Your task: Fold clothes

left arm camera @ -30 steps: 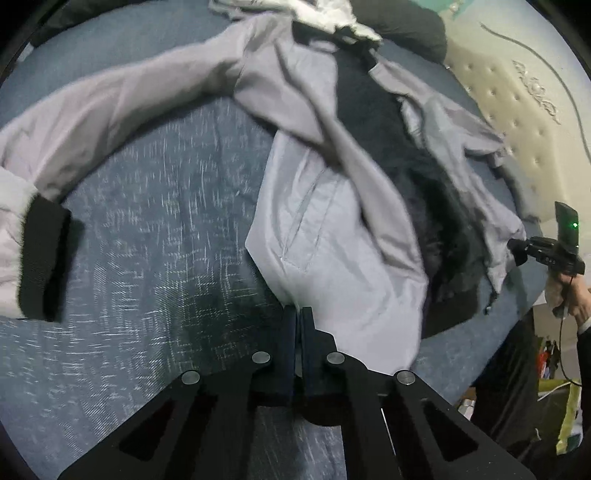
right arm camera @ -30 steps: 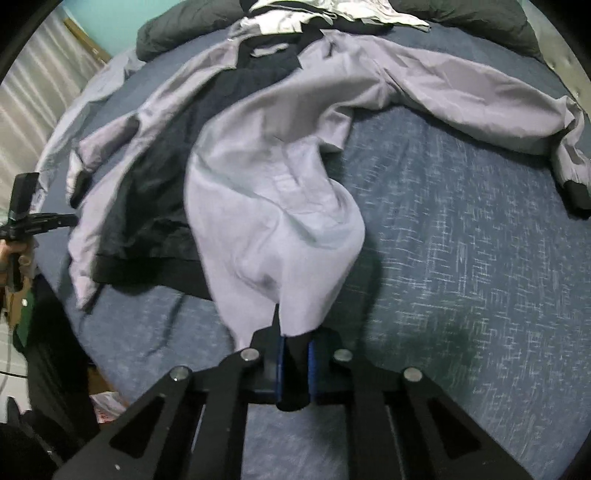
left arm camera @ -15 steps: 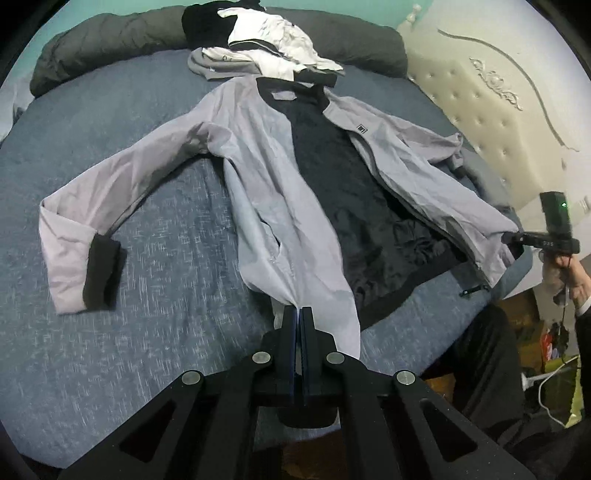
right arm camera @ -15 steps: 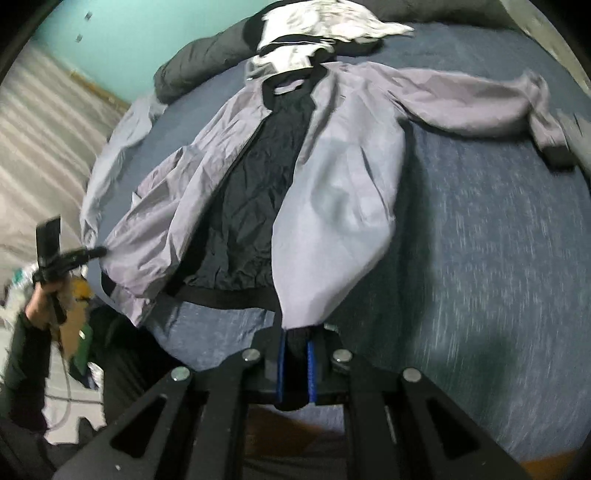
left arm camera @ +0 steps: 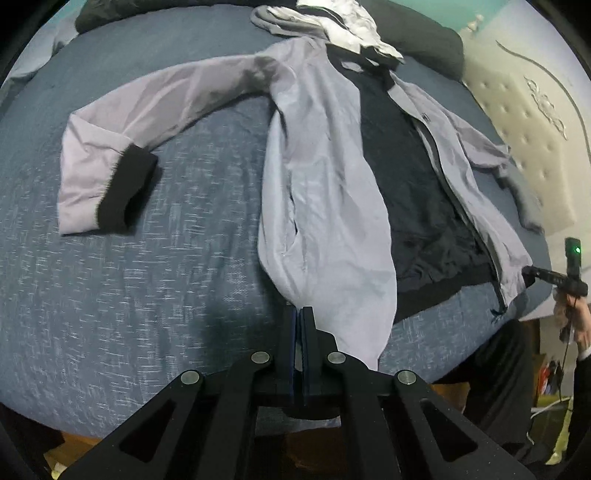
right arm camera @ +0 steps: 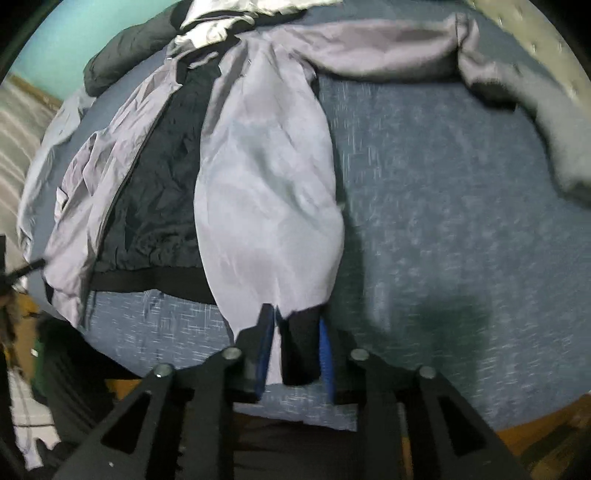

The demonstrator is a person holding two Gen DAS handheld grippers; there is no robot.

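A lilac-grey jacket (left arm camera: 325, 206) with black lining lies open and face up on the blue bed (left arm camera: 147, 295). My left gripper (left arm camera: 298, 314) is shut on the hem of one front panel near the bed's front edge. That side's sleeve, with its black cuff (left arm camera: 125, 192), is spread out to the left. In the right wrist view my right gripper (right arm camera: 295, 332) has its fingers parted, with the other panel's black hem band (right arm camera: 299, 347) loose between the blue pads (right arm camera: 266, 350). The jacket (right arm camera: 266, 177) stretches away from it. The right gripper (left arm camera: 532, 271) also shows at the far right, in a hand.
A pile of light and dark clothes (left arm camera: 343, 22) and a dark bolster (left arm camera: 424, 44) lie at the far end of the bed. A padded cream headboard (left arm camera: 535, 140) stands on the right. A person's dark legs (left arm camera: 495, 369) are by the bed's front edge.
The jacket, bunched up a second ago, has been drawn out flat toward the bed's front edge. The right gripper's fingers have spread apart around the hem. The left gripper stays shut.
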